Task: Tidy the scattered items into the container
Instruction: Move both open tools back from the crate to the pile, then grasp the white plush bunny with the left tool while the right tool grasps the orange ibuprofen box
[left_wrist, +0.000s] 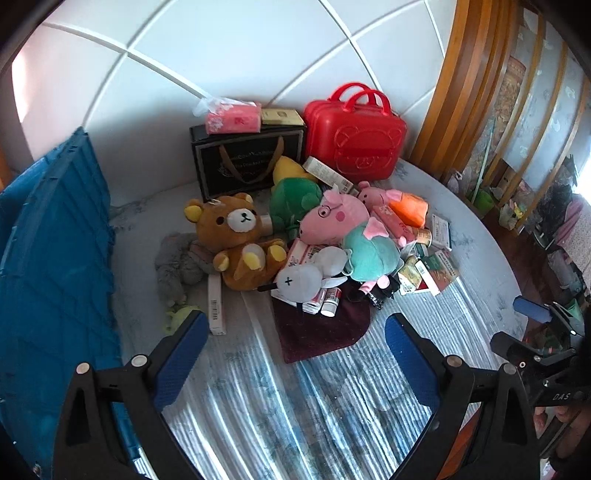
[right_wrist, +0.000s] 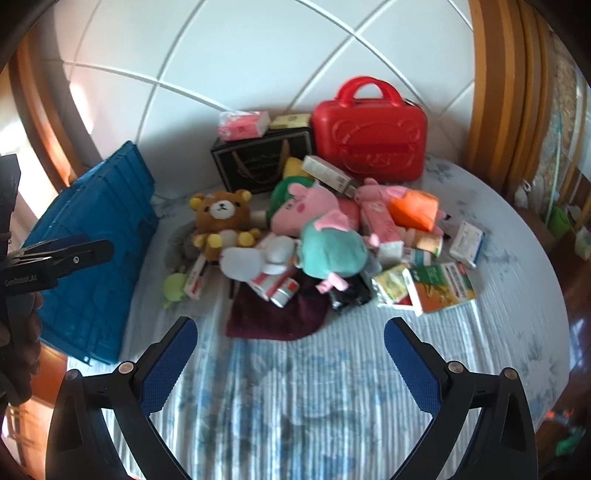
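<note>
Left wrist view: the left gripper (left_wrist: 293, 354) hangs released and empty over the striped bedcover (left_wrist: 295, 406); the blue crate (left_wrist: 55, 258) stands just left, so lift the brown bear (left_wrist: 236, 240) from the pile's near edge

Right wrist view: the right gripper (right_wrist: 290, 354) is spread too, holding nothing; better start with the loose green box (right_wrist: 443, 286) at the heap's edge

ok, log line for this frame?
phase: pre-grasp | left hand-held gripper: open, empty | right hand-held gripper: open, empty | toy pile: untouched on bed | blue crate: left of pile
</note>
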